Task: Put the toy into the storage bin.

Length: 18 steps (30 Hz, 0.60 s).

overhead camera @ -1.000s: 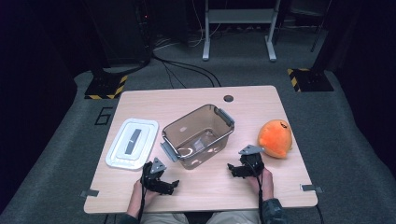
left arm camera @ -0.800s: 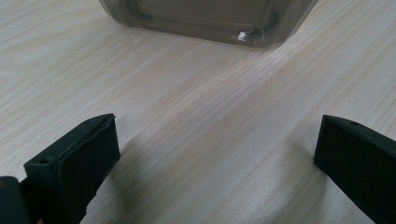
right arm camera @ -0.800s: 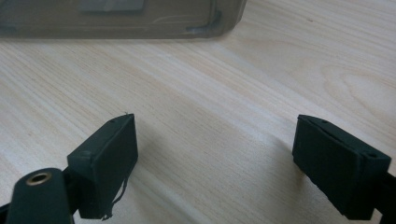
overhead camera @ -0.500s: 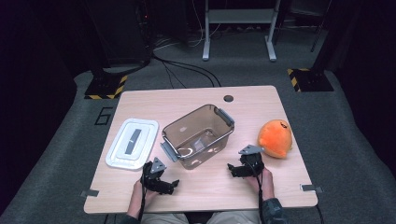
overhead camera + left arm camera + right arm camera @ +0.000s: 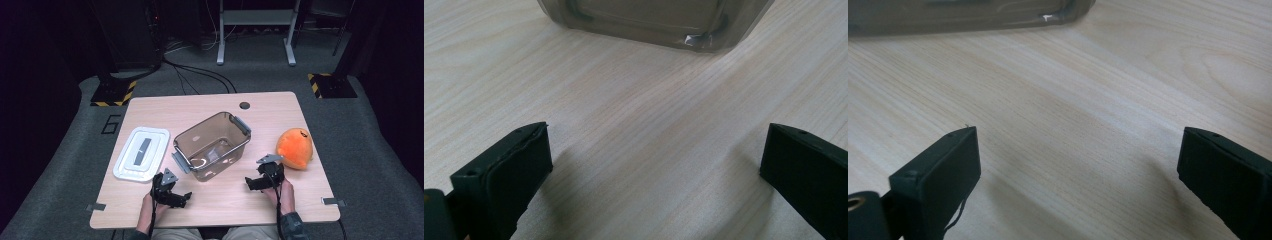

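A smoky clear plastic bin with grey handles sits empty at the table's middle. Its white lid lies flat to the left, and an orange plush toy rests to the right. My left gripper lies low on the table in front of the bin's left corner. Its jaws stand wide apart over bare wood, with the bin's base ahead. My right gripper rests beside the plush, in front of the bin's right end. Its jaws have just been opening and hold nothing; the bin's edge is at the top.
The wooden table has a round cable hole near its far edge. Bare wood runs along the front between my two hands. Grey carpet, cables and stand feet surround the table.
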Motion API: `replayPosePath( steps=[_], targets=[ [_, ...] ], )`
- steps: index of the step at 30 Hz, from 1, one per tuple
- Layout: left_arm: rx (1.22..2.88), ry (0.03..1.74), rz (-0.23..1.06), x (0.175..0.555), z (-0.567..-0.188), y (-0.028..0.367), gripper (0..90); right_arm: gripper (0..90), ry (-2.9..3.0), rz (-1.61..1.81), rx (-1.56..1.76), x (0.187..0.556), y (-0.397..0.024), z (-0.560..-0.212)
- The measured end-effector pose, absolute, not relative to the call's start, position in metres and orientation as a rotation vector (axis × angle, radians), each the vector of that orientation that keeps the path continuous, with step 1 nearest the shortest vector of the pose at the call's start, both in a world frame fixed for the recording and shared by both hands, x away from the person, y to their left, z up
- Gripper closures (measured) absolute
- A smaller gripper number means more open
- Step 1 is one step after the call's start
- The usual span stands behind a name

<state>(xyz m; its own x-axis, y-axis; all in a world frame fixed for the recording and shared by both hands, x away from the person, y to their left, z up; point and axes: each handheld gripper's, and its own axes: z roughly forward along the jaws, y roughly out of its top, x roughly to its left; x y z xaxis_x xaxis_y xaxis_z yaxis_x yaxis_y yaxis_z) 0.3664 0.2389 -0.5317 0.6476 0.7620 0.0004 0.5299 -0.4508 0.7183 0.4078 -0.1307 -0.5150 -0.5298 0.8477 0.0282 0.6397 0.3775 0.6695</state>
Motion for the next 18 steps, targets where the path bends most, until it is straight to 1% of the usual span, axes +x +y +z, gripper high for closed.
replayPosePath(
  steps=[18],
  targets=[
    [2.159, 1.007, 0.420, 0.366, -0.532, 0.239, 0.0, 2.9, 2.276, 1.000, 1.353, 0.405, -0.140, -0.480]
  ],
)
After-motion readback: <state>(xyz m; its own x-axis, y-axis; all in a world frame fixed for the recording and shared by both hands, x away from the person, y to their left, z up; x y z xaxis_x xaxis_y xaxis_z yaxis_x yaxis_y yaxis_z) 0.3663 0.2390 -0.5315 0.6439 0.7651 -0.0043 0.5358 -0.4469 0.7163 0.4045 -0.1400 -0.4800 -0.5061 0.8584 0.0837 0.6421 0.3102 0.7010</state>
